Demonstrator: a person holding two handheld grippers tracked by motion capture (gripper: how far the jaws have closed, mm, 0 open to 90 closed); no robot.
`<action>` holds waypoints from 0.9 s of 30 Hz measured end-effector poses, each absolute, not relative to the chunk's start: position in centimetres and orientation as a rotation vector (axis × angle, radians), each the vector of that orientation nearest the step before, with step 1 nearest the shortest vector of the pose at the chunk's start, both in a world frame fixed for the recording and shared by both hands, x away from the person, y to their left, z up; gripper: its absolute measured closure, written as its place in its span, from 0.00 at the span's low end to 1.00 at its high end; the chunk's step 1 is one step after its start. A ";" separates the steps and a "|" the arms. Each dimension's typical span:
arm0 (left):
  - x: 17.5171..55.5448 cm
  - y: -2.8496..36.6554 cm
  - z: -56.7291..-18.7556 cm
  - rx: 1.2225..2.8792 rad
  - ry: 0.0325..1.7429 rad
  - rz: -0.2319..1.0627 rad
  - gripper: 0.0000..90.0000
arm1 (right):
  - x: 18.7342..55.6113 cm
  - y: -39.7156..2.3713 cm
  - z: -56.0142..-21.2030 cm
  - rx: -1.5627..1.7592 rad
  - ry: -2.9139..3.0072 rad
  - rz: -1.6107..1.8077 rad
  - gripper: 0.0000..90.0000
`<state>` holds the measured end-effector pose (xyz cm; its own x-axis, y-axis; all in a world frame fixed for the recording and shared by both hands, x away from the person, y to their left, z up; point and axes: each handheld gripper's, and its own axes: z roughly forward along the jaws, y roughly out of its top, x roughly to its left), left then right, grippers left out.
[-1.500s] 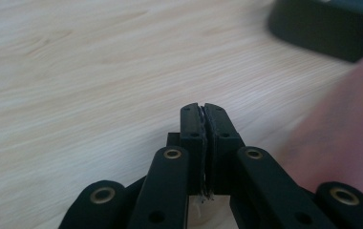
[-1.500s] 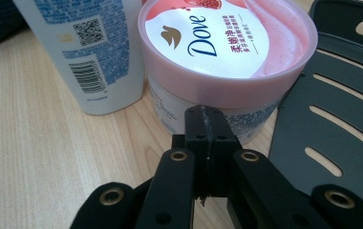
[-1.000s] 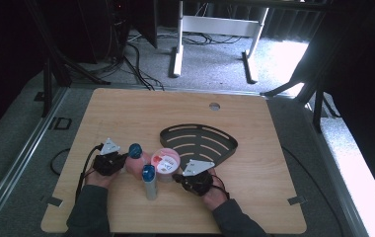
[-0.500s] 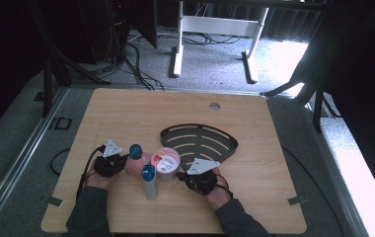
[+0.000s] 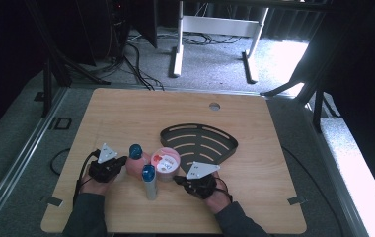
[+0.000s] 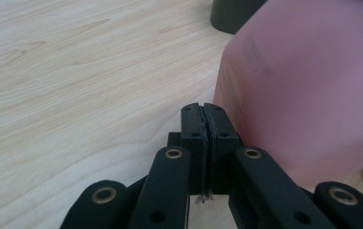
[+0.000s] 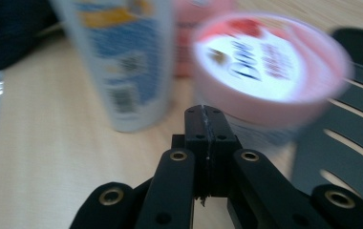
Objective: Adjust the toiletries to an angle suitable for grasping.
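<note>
Standing in a tight cluster near the front of the pale wood-grain table (image 5: 126, 113): a matte pink bottle (image 5: 137, 167) with a rounded blue cap, a slim white tube-shaped bottle (image 5: 150, 186) with a blue cap and printed blue-and-yellow label, and a squat round pink tub (image 5: 167, 163) with a glossy white-and-red lid. Touching or nearly touching one another, all three upright.

Seen close in the left gripper view as a broad, smooth pink wall (image 6: 308, 95), just right of the jaw tips; whether touching, impossible to tell. Left gripper (image 5: 119, 163) pressed shut on nothing, ridged black pads meeting edge to edge, resting just left of the pink bottle.

Right gripper (image 5: 179, 180) likewise closed and empty, flat black jaws together, pointing toward the tub and the white bottle from just beside them. Tub lid (image 7: 265, 62) blurred in the right gripper view, white bottle's label (image 7: 122, 62) left of it.

Lying flat behind the tub: a black fan-shaped slotted rack (image 5: 200, 140), curved ribs, thin raised rim, its near edge close to the tub. Round cable hole (image 5: 214, 106) farther back in the tabletop.
</note>
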<state>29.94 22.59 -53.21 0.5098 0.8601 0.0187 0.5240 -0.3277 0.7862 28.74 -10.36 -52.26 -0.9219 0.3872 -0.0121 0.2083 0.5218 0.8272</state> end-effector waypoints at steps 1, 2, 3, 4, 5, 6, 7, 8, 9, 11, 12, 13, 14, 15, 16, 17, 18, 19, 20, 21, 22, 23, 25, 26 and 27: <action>29.7 22.7 -53.2 2.003 1.134 0.577 0.98 | 28.3 -10.0 -52.2 0.490 2.571 1.364 1.00; 29.5 22.8 -53.1 2.004 1.140 0.582 0.98 | 27.9 -9.6 -52.1 0.468 2.577 1.371 1.00; 29.3 22.9 -53.1 2.005 1.146 0.580 0.98 | 27.5 -9.3 -52.0 0.447 2.587 1.379 1.00; 29.0 23.0 -53.1 2.007 1.151 0.582 0.97 | 27.1 -8.9 -52.0 0.426 2.594 1.388 1.00; 28.8 23.0 -53.1 2.009 1.156 0.584 0.97 | 26.7 -8.5 -51.9 0.403 2.604 1.392 1.00; 28.6 23.1 -53.1 2.009 1.160 0.588 0.97 | 26.4 -8.1 -51.9 0.381 2.613 1.394 1.00; 28.4 23.1 -53.0 2.009 1.161 0.588 0.97 | 26.1 -7.7 -51.8 0.357 2.621 1.393 1.00; 28.2 23.1 -53.0 2.016 1.156 0.595 0.97 | 25.8 -7.3 -51.8 0.332 2.627 1.389 1.00; 27.9 23.1 -52.9 2.016 1.154 0.599 0.97 | 25.6 -7.0 -51.9 0.318 2.633 1.389 1.00; 27.3 23.0 -52.8 2.018 1.143 0.598 0.97 | 25.4 -6.5 -51.9 0.302 2.640 1.391 1.00; 27.0 22.9 -52.8 2.022 1.135 0.601 0.97 | 25.4 -6.3 -52.0 0.299 2.643 1.386 1.00; 26.7 22.8 -52.7 2.027 1.126 0.604 0.97 | 25.4 -6.2 -52.0 0.293 2.641 1.381 1.00; 26.4 22.7 -52.7 2.030 1.118 0.605 0.97 | 25.5 -6.0 -52.1 0.293 2.642 1.381 1.00; 26.0 22.6 -52.6 2.033 1.110 0.604 0.97 | 25.6 -5.9 -52.2 0.298 2.645 1.382 1.00; 26.0 22.6 -52.6 2.033 1.110 0.604 0.97 | 25.6 -5.9 -52.2 0.298 2.645 1.382 1.00; 25.5 22.3 -52.6 2.040 1.087 0.600 0.97 | 25.7 -5.7 -52.2 0.290 2.646 1.384 1.00; 25.2 22.1 -52.6 2.047 1.075 0.597 0.98 | 25.9 -5.5 -52.3 0.294 2.651 1.377 1.00; 24.9 21.9 -52.6 2.056 1.060 0.595 0.98 | 26.0 -5.4 -52.5 0.293 2.652 1.377 1.00; 24.6 21.7 -52.6 2.063 1.048 0.592 0.98 | 26.2 -5.3 -52.6 0.297 2.655 1.377 1.00; 24.4 21.5 -52.6 2.069 1.035 0.589 0.98 | 26.3 -5.2 -52.7 0.306 2.654 1.375 1.00; 24.2 21.3 -52.5 2.073 1.020 0.580 0.97 | 26.5 -5.1 -52.7 0.311 2.655 1.373 1.00; 24.0 21.1 -52.5 2.075 1.005 0.573 0.97 | 26.6 -4.9 -52.8 0.316 2.654 1.375 1.00; 23.7 20.8 -52.4 2.077 0.978 0.565 0.97 | 26.8 -4.5 -52.9 0.309 2.652 1.367 1.00; 23.5 20.7 -52.4 2.075 0.970 0.555 0.98 | 26.9 -4.3 -52.9 0.311 2.653 1.366 1.00; 23.4 20.5 -52.4 2.075 0.961 0.552 0.98 | 27.0 -4.2 -52.9 0.312 2.652 1.370 1.00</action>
